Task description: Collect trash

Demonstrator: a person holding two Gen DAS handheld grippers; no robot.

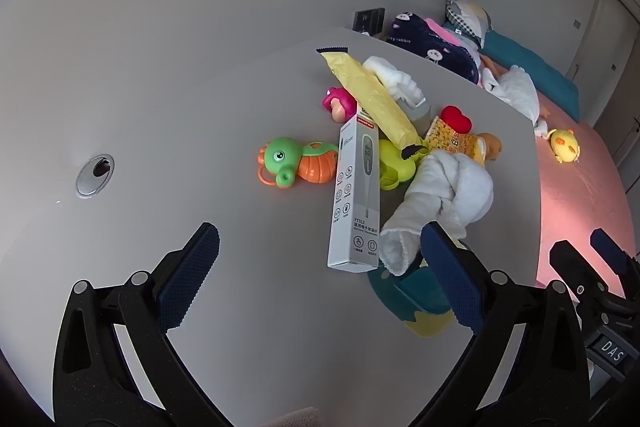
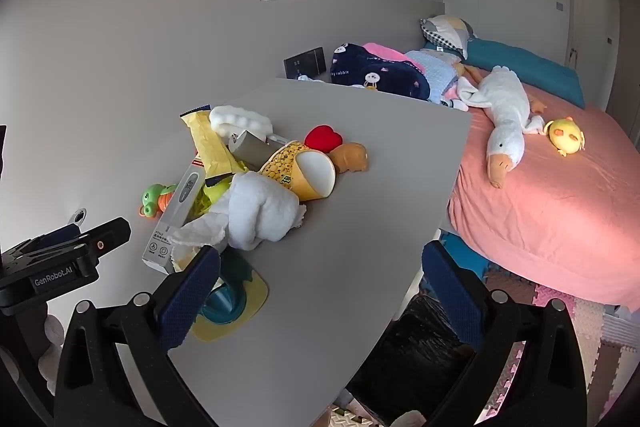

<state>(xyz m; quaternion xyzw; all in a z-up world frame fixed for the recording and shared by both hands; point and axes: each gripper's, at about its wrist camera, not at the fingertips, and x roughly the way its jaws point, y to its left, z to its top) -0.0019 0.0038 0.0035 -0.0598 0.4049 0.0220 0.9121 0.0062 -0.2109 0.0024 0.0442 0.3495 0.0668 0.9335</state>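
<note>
A pile lies on the grey table (image 1: 200, 131): a white thermometer box (image 1: 355, 199), a yellow wrapper (image 1: 370, 95), crumpled white tissue (image 1: 436, 203), a white foam piece (image 1: 394, 75) and toys. My left gripper (image 1: 320, 267) is open and empty, just short of the box's near end. My right gripper (image 2: 320, 287) is open and empty over the table's near right edge. The box (image 2: 176, 215), tissue (image 2: 256, 215) and wrapper (image 2: 208, 143) lie to its left. A black bin bag (image 2: 416, 347) sits below the table edge.
A green-and-orange toy (image 1: 296, 163), a pink toy (image 1: 340, 103), a red heart (image 1: 456, 119) and a teal-and-yellow mat (image 2: 232, 307) also lie on the table. A cable hole (image 1: 95, 174) is at left. A pink bed (image 2: 560, 211) with plush toys stands to the right.
</note>
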